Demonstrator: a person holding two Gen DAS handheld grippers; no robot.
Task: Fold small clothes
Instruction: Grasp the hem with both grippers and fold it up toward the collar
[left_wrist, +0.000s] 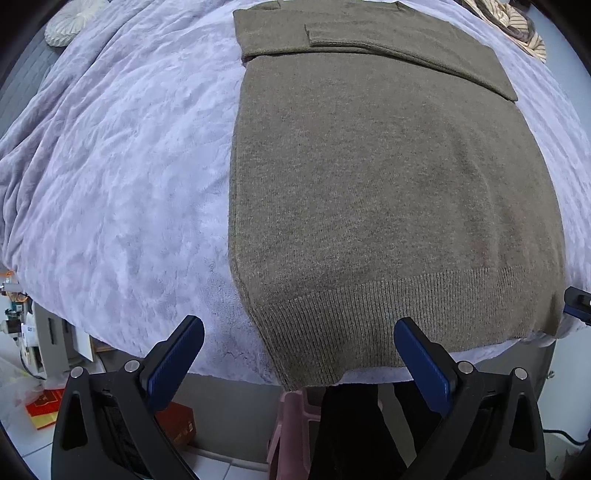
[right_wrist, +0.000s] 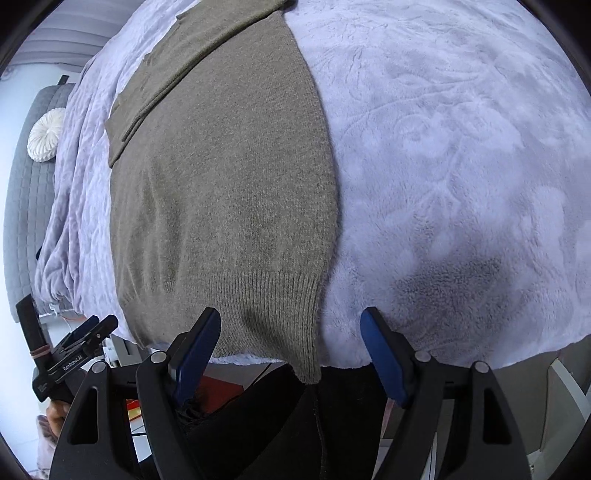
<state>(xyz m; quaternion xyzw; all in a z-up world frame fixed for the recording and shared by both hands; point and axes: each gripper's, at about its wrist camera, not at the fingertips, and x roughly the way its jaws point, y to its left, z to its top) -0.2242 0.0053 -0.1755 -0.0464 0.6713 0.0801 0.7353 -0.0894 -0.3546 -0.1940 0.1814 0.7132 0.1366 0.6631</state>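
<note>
An olive-brown knit sweater (left_wrist: 369, 177) lies flat on a lavender fleece blanket (left_wrist: 122, 166), sleeves folded across its upper part, ribbed hem at the near bed edge. My left gripper (left_wrist: 299, 328) is open and empty, its jaws standing either side of the hem's left corner. In the right wrist view the sweater (right_wrist: 221, 192) lies left of centre on the blanket (right_wrist: 461, 166). My right gripper (right_wrist: 291, 321) is open and empty around the hem's right corner, which hangs over the edge. The left gripper also shows at the far left of the right wrist view (right_wrist: 88, 332).
A white round cushion (right_wrist: 46, 134) lies by a grey headboard (right_wrist: 22, 206). Striped cloth (left_wrist: 517, 26) is piled at the far right of the bed. Below the bed edge are a pink stool (left_wrist: 291, 432), red boxes (left_wrist: 46, 406) and white floor tiles.
</note>
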